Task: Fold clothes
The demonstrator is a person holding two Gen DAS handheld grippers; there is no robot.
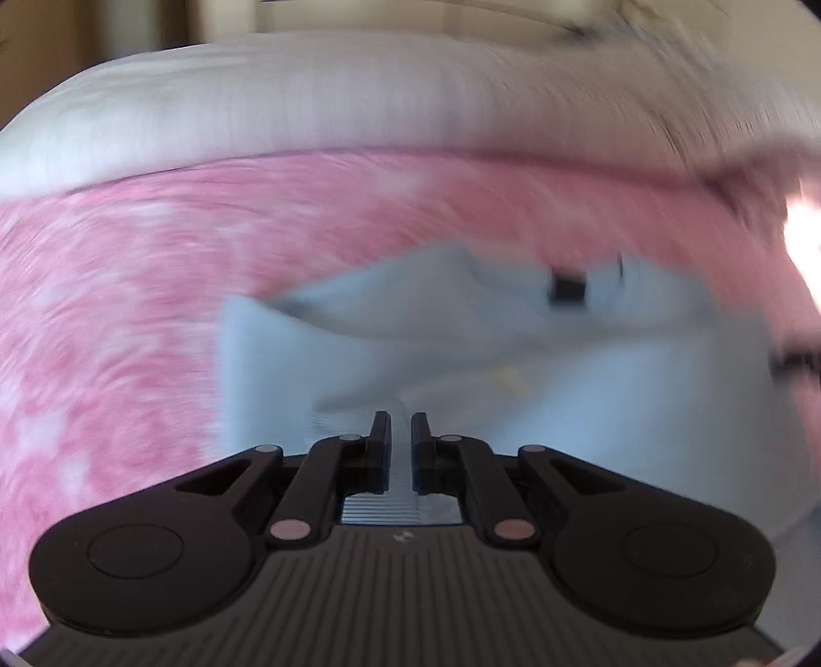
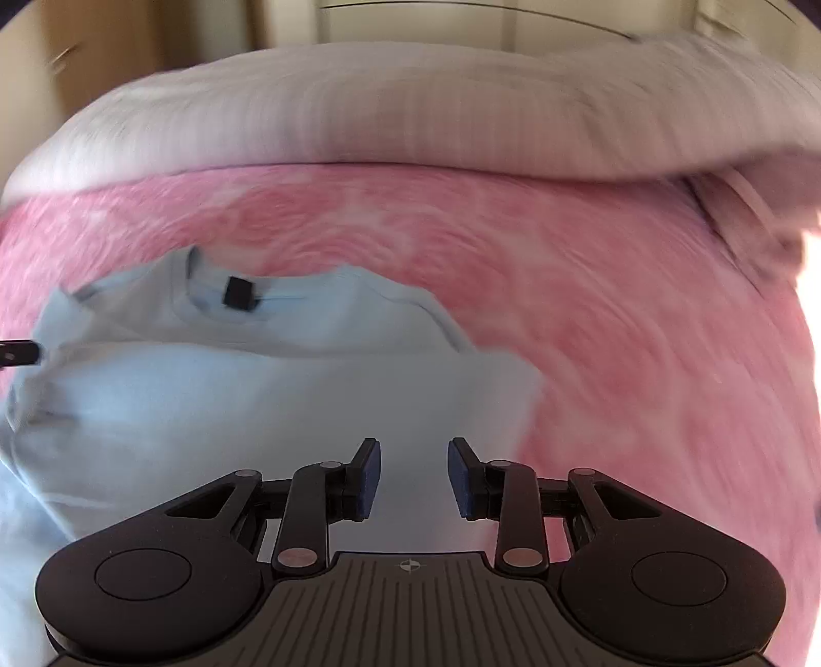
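A light blue T-shirt (image 1: pixel 564 369) lies on a pink mottled blanket (image 1: pixel 128 308), its collar with a black neck label (image 1: pixel 567 288) on the far side. My left gripper (image 1: pixel 400 426) is shut on a ribbed edge of the shirt, and cloth shows in the narrow gap between its fingers. In the right wrist view the same shirt (image 2: pixel 205 390) fills the left half, label (image 2: pixel 239 294) at the far side. My right gripper (image 2: pixel 414 451) stands open over the shirt's right part, nothing between its blue pads. Both views are motion-blurred.
A white ribbed pillow or duvet (image 2: pixel 410 102) runs along the far edge of the pink blanket (image 2: pixel 641 333). Wooden furniture (image 2: pixel 128 46) stands behind it. A dark tip (image 2: pixel 20 354) pokes in at the left edge of the right wrist view.
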